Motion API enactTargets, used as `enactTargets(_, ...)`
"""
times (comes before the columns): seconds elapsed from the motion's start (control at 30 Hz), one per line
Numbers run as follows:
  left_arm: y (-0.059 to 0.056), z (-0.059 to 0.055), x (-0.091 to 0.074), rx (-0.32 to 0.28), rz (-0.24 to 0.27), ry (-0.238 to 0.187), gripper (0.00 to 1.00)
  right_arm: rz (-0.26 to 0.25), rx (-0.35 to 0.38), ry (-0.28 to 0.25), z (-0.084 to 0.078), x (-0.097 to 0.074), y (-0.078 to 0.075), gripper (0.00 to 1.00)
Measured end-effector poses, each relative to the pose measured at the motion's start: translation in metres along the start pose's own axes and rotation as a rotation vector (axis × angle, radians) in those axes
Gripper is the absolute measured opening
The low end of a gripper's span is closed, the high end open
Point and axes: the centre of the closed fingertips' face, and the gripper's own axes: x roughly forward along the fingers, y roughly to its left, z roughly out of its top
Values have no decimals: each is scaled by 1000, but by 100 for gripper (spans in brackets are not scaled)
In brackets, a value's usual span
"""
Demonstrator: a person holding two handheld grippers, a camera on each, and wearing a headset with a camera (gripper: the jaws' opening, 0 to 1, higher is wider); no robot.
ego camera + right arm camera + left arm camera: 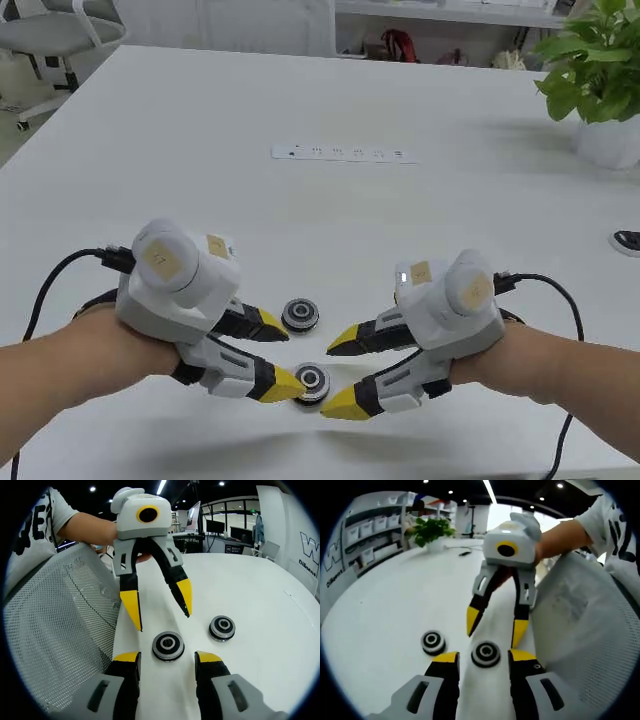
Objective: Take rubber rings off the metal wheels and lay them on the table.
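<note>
near wheel (311,380) before far wheel (300,314), on table (350,225)

Surface (330,90): is showing plain white all the way to its far edge.
Left gripper (287,356): is wearing a white-grey shell with a tan sticker; its black jaws are ending in yellow tips.
Right gripper (335,375): is carrying the same white-grey, black and yellow.
Wheel by the near edge (311,380): is showing concentric bands, black outside and silver within.
Second wheel (300,314): is showing the same black and silver rings.
Power strip (343,153): is showing white, toward the far edge.
Plant (590,60): is showing green leaves over a white pot, at the far right corner.
Cables (50,285): are running black.
Chair mesh (55,645): is showing pale grey in a fine grid.
Sleeve (37,525): is showing light grey with black lettering.
</note>
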Motion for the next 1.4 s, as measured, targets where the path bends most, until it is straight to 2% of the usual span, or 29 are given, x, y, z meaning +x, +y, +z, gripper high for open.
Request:
enactTargets(0.07,0,-1,2,10,4,10,39,2,4,-3,0,0,0,40)
enactTargets(0.23,-5,0,7,9,-22,11,32,1,3,-2,0,1,0,40)
enactTargets(0.43,-7,-2,12,31,-22,28,31,-1,5,-1,-1,1,0,40)
enactTargets(0.7,-11,-4,19,44,-35,44,24,-2,7,4,-3,0,-1,40)
enactTargets(0.93,-10,-8,23,54,-24,63,20,-1,8,9,-4,1,0,40)
enactTargets(1.13,-6,-8,25,97,21,73,14,-3,9,6,-4,2,0,40)
enactTargets(1.2,-8,-8,26,113,19,73,14,-3,11,2,-4,2,0,40)
enactTargets(1.4,-7,-8,25,108,23,60,14,-1,11,-1,-2,5,2,39)
